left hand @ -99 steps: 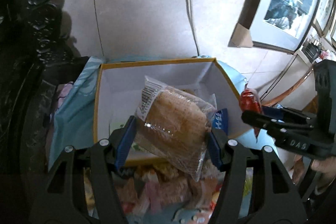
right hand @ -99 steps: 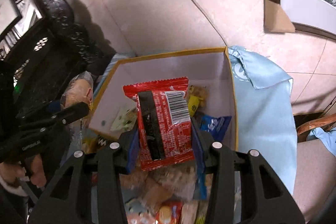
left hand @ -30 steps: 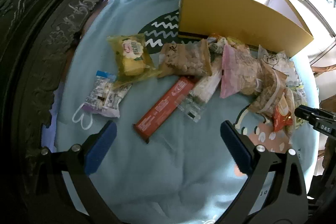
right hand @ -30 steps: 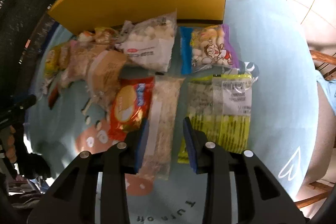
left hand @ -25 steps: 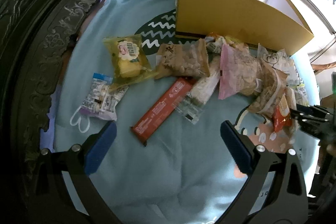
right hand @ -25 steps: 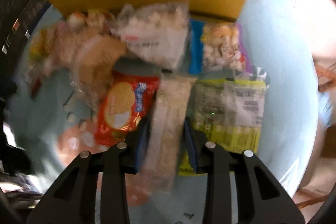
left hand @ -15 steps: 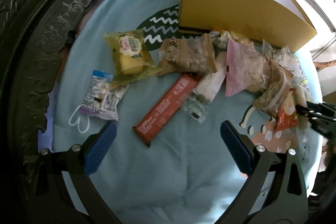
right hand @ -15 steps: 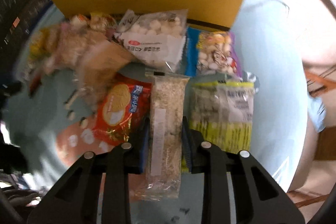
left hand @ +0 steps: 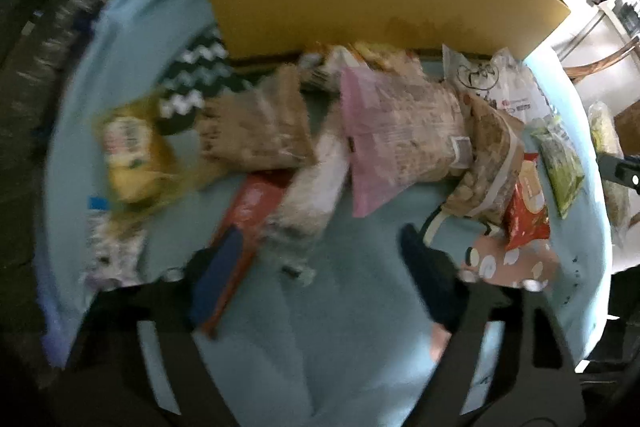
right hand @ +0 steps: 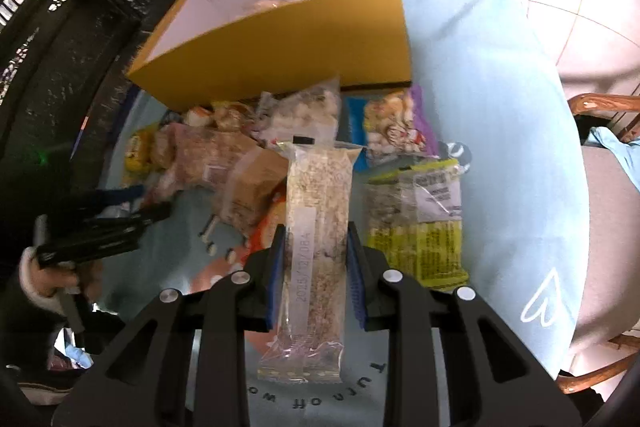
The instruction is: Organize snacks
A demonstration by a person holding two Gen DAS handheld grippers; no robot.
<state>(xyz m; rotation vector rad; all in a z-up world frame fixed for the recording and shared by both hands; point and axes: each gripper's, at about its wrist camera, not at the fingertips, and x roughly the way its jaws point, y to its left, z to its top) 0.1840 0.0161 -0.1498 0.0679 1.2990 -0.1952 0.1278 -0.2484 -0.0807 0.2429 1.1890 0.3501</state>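
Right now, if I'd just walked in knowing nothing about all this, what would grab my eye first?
Probably the long clear oat bar pinched upright between the right gripper's blue-padded fingers. Behind it stands a big yellow box, open on top, with a heap of snack packets spilled along its front on the pale blue cloth.

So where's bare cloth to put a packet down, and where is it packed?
Bare cloth lies right of the yellow box, beyond the green packet. More lies near the left gripper. The strip under the box front is crowded.
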